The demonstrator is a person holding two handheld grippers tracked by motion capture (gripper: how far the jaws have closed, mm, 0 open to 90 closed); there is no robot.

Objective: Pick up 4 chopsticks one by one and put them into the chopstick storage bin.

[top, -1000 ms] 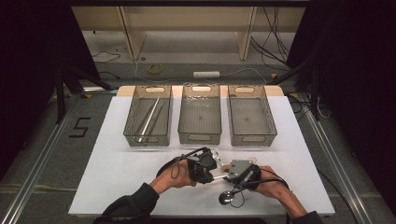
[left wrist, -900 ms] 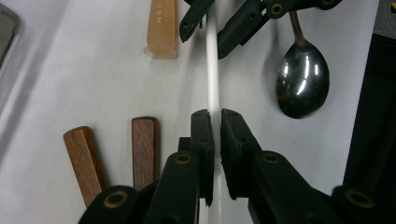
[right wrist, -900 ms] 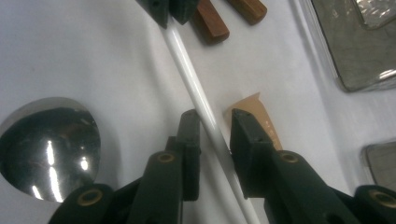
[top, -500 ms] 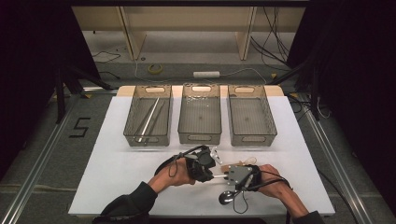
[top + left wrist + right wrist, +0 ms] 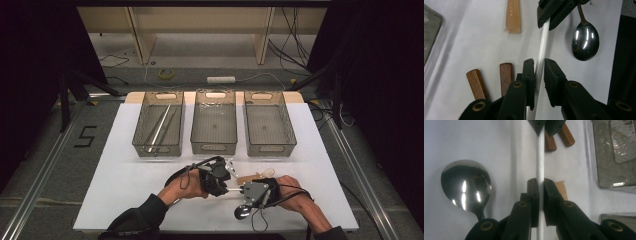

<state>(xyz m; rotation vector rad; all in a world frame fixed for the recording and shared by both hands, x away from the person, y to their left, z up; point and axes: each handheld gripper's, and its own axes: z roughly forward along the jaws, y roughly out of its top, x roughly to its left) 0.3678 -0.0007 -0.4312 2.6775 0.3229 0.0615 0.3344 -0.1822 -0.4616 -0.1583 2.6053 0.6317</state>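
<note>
White rod (image 5: 540,157) spans both grippers at six o'clock on the desk (image 5: 125,175): right gripper (image 5: 541,182) clamps it, left gripper (image 5: 538,62) has just been loosening around it, binning undone.

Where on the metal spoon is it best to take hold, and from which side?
Probably on the thin handle, just behind the bowl of the metal spoon: the bowl is wide and rounded, the handle narrow enough for the jaws. Come from above, since it lies flat on the white table.

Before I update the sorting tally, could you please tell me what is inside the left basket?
The left basket holds long, thin pale sticks lying lengthwise; their number is unclear through the mesh.
</note>
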